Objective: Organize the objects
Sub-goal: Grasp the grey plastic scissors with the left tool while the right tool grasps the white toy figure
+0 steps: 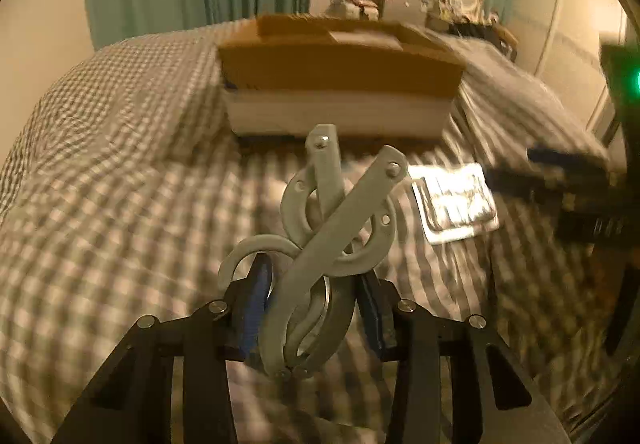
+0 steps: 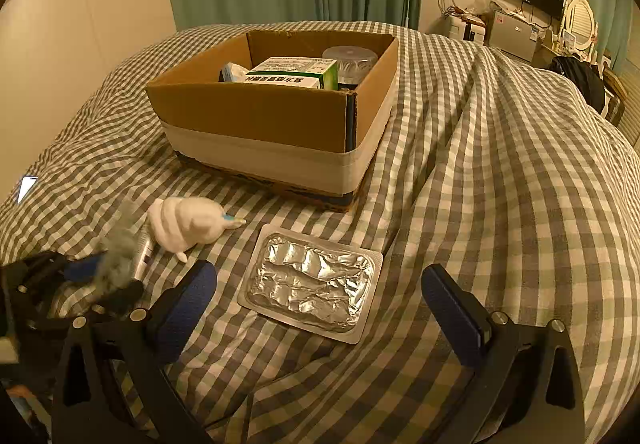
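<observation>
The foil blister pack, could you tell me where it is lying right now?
In the right wrist view, the foil blister pack lies flat on the checked bedspread, just ahead of the open right tool, nearer than the cardboard box.

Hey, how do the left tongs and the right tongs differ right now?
The left tongs are shut on a grey linked-ring tool; the right tongs stand open and hold nothing. The left tongs are held above the checked bedcover, facing the side of the cardboard box; the right tongs hover around a foil blister pack lying flat on the bedcover. Both have blue pads on black fingers.
</observation>
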`<state>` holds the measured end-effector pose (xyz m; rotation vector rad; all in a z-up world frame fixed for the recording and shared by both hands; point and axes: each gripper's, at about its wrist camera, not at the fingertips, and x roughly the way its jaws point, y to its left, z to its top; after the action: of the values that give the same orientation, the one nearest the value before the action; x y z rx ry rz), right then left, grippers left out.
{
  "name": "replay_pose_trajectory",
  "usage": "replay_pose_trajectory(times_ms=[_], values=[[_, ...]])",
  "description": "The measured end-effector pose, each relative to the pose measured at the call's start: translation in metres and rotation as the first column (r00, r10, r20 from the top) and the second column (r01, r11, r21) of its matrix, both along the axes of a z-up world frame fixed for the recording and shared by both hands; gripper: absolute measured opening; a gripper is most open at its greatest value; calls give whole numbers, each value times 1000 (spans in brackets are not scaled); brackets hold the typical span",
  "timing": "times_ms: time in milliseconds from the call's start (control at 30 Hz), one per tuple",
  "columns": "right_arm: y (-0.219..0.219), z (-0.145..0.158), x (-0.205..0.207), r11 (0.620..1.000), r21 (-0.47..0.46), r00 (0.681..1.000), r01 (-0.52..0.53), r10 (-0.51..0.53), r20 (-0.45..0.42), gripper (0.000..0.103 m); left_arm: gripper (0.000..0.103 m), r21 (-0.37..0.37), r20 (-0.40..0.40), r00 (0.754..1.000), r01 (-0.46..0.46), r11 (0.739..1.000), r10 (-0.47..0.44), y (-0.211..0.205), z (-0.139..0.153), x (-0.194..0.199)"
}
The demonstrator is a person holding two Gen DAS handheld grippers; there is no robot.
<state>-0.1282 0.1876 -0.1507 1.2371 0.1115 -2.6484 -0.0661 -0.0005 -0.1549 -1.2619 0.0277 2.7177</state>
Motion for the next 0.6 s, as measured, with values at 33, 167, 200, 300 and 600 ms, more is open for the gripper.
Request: replay_pose_trajectory(times_ms=[33, 167, 200, 300, 600], values=[[0, 0, 0, 1000, 1, 1000, 0, 0, 1, 103, 42, 2, -8, 1000, -15, 1000, 15, -8, 4, -3], [-5, 1, -1, 1000, 8, 1000, -14, 15, -7, 103, 42, 17, -26, 995, -93, 996, 93, -38, 23, -19], [-7, 3, 0, 1000, 2, 1000, -25, 25, -11, 103, 42, 19, -29, 994, -108, 994, 109, -45, 26, -23], [-16, 8, -5, 995, -39, 996, -87, 87, -5, 103, 42, 23, -36, 991, -127, 992, 127, -58, 29, -35], [-88, -8, -29, 978, 26, 978, -206, 205, 41, 103, 42, 41, 18, 989, -149, 988, 149, -69, 3, -39]])
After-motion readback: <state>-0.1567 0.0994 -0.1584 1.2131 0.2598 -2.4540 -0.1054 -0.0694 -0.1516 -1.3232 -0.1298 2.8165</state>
